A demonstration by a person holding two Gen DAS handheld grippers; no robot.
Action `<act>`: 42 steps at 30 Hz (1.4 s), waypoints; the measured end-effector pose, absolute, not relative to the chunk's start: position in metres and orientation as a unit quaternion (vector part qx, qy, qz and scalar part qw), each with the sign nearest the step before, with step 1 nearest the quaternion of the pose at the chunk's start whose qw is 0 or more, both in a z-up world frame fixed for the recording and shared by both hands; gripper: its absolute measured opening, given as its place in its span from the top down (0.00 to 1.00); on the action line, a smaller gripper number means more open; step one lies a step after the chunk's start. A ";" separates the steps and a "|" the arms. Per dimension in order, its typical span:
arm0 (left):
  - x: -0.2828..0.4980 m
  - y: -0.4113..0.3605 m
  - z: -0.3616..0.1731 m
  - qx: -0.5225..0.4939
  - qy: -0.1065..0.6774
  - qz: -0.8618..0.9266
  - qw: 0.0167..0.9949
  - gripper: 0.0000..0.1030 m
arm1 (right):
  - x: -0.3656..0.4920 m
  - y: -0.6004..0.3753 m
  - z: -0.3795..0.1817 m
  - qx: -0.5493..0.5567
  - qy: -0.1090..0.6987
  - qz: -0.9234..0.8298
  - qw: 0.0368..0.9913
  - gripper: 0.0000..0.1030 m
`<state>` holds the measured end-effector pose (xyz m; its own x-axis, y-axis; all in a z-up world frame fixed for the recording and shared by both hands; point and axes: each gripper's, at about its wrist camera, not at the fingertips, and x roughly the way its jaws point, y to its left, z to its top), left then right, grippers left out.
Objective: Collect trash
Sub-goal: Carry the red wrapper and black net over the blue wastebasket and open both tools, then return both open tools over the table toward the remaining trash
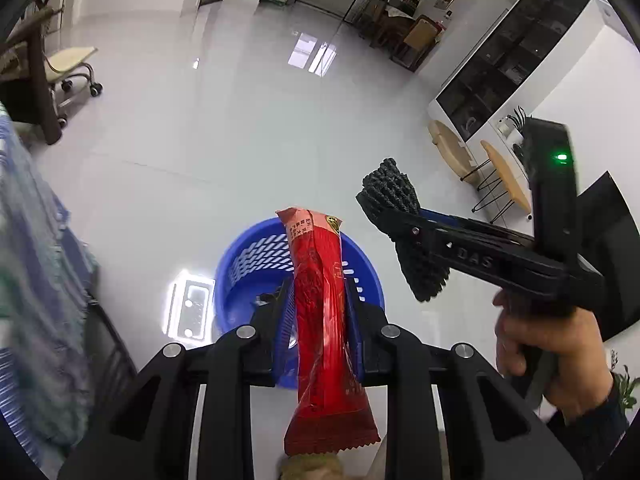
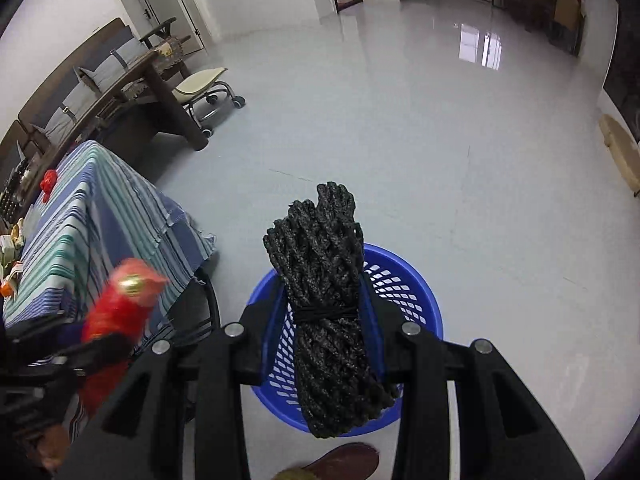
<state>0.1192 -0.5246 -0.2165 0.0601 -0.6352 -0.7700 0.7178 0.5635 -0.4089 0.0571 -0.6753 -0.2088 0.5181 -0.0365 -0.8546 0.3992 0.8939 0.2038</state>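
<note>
My left gripper is shut on a long red snack wrapper and holds it upright above a blue plastic basket on the floor. My right gripper is shut on a black bundle of rope tied with a band, also above the blue basket. In the left wrist view the right gripper with the rope is to the right of the wrapper. In the right wrist view the red wrapper is blurred at lower left.
A table with a striped blue-green cloth stands left of the basket, with small items on it. A dark wooden table and a wheeled stool are further back. Round wooden side tables stand at the right wall. The floor is glossy grey tile.
</note>
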 end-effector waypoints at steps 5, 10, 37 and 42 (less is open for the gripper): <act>0.123 -0.558 -0.248 0.054 0.506 -0.461 0.727 0.59 | 0.052 -0.699 -0.224 0.230 0.469 -0.131 0.843 0.61; 0.121 -0.566 -0.253 0.060 0.496 -0.448 0.742 0.33 | 0.051 -0.708 -0.228 0.252 0.466 -0.139 0.837 0.37; 0.095 -0.153 -0.152 0.086 0.396 -0.260 0.876 0.05 | 0.078 -0.417 -0.130 0.033 0.331 0.022 0.943 0.04; 0.124 -0.071 -0.156 0.072 0.429 -0.181 0.882 0.05 | 0.095 -0.312 -0.142 0.003 0.376 0.109 0.920 0.04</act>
